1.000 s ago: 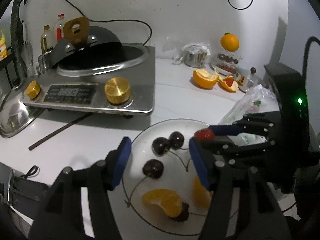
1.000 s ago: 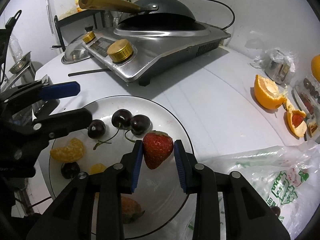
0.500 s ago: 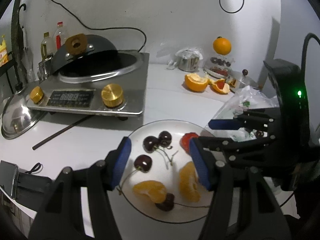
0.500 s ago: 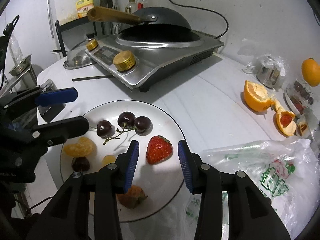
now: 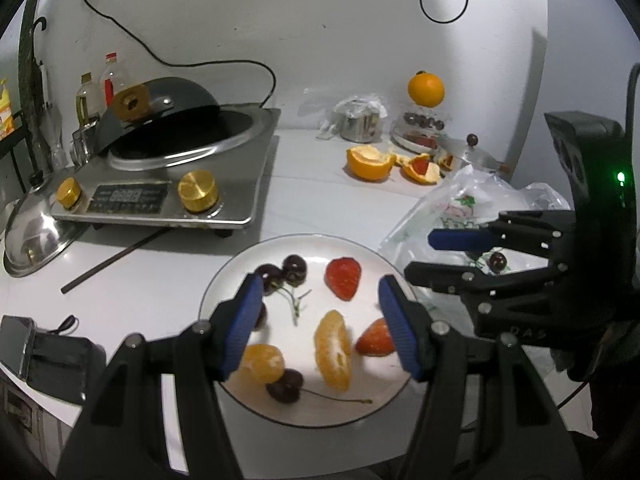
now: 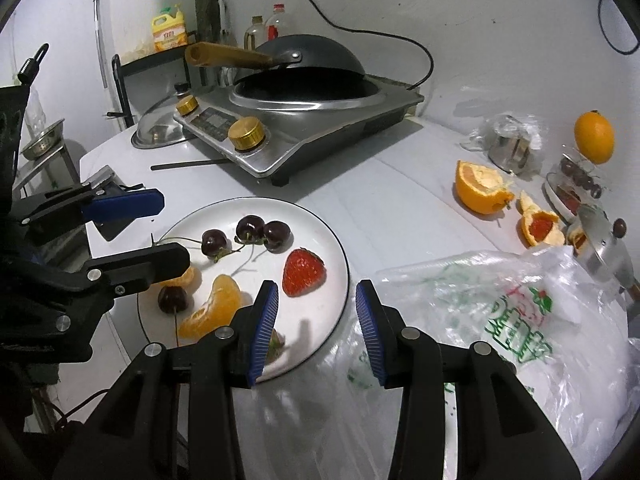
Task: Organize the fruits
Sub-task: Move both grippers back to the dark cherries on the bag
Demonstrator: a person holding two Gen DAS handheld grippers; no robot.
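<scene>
**Both grippers empty above a plate of fruit**

The white plate sits on the white counter, in front of the steel cooktop that carries a dark wok; taking the plate as a clock face in the right wrist view, a strawberry lies flat at about 3 o'clock, three dark cherries cluster toward 12 with their stems trailing inward, an orange segment lies near 7, and a fourth cherry sits at about 9 beside a second segment half hidden by the left gripper's finger; a second strawberry shows in the left wrist view at the plate's 4 o'clock edge, just beside the left gripper's right pad.

The right gripper hangs over the plate's near rim with its blue pads apart and nothing between them; the strawberry lies clear of the pads, beyond them. The left gripper hovers over the plate's centre, jaws spread wide, also gripping nothing; the fruit seen between its pads rests on the plate.

A crumpled clear plastic bag lies at the plate's 4 o'clock, touching its rim; one loose cherry rests on it; orange peel halves and a whole orange stand well apart toward 2 o'clock.
</scene>
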